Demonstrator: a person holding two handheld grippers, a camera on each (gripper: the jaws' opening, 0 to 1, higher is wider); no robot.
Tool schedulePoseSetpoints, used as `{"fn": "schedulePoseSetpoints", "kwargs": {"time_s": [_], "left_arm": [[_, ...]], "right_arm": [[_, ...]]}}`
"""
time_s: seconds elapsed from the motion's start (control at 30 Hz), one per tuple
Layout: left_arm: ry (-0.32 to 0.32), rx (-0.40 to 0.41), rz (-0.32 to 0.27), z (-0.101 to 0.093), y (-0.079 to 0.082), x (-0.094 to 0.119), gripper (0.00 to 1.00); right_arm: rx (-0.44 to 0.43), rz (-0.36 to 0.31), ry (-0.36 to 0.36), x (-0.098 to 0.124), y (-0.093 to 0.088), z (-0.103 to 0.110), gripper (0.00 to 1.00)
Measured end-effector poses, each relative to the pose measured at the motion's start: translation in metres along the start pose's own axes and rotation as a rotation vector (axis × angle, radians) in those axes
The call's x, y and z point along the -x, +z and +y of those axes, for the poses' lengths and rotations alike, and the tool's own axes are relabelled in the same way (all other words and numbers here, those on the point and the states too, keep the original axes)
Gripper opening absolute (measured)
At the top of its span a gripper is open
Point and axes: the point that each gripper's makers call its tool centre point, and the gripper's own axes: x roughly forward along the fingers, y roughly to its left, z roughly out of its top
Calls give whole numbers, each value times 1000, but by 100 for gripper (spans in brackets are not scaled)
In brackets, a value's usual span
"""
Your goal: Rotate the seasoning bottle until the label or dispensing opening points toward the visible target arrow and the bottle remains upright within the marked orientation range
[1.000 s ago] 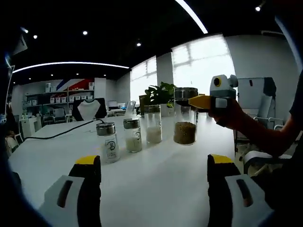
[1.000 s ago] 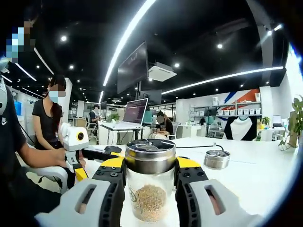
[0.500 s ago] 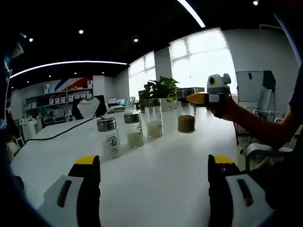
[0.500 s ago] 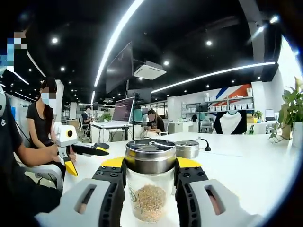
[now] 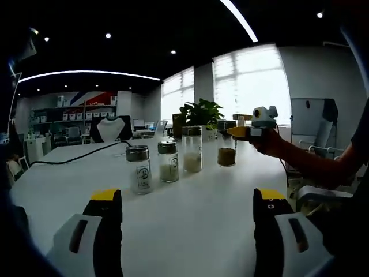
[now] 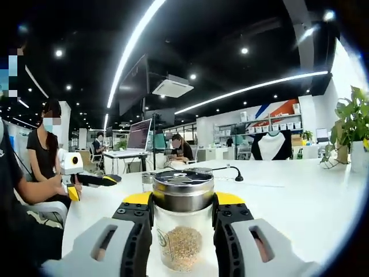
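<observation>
The seasoning bottle [image 6: 183, 228] is a clear jar with brown grains, a small label and a steel lid. My right gripper [image 6: 183, 203] is shut on it just under the lid, and it stays upright. In the left gripper view the same bottle [image 5: 226, 151] is at the right end of a row on the white table [image 5: 190, 225], with the right gripper [image 5: 249, 131] held by a hand. My left gripper [image 5: 187, 197] stands open over the near table, nothing between its fingers. In the right gripper view the left gripper [image 6: 86, 179] is far off to the left.
Three other jars stand in the row: a labelled one [image 5: 140, 168], a shorter one [image 5: 168, 162] and a taller one [image 5: 192, 150]. A potted plant [image 5: 202, 112] and a black cable [image 5: 75, 158] lie beyond. People sit at desks [image 6: 138, 156] in the background.
The right gripper has carried the bottle farther from the left gripper, so it looks smaller in the left gripper view. The right gripper view has swung round; the grip has not changed.
</observation>
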Motion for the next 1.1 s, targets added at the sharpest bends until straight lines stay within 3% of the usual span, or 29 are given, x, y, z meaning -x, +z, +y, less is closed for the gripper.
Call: {"fn": "schedulePoseSetpoints", "kwargs": {"time_s": [0.43,0.53,0.57,0.87,1.1], "left_arm": [[25,-11,25,5,-2,2,100],[28,-10,31,6,-4,2,100],[29,-9,32,6,-5,1,100],[33,-11,37,7,-5,3,100],[28,-11,51,6,-10,0,100]], "right_arm": [[-4,33,9,-10,-9,-33,38],[2,75,-9,-13,-16,-42,38],[9,46,-11,-14,-11,-44,38],[41,103,-17,-12,-13,-63,38],[65,148,68,-14,-15,-61,38]]}}
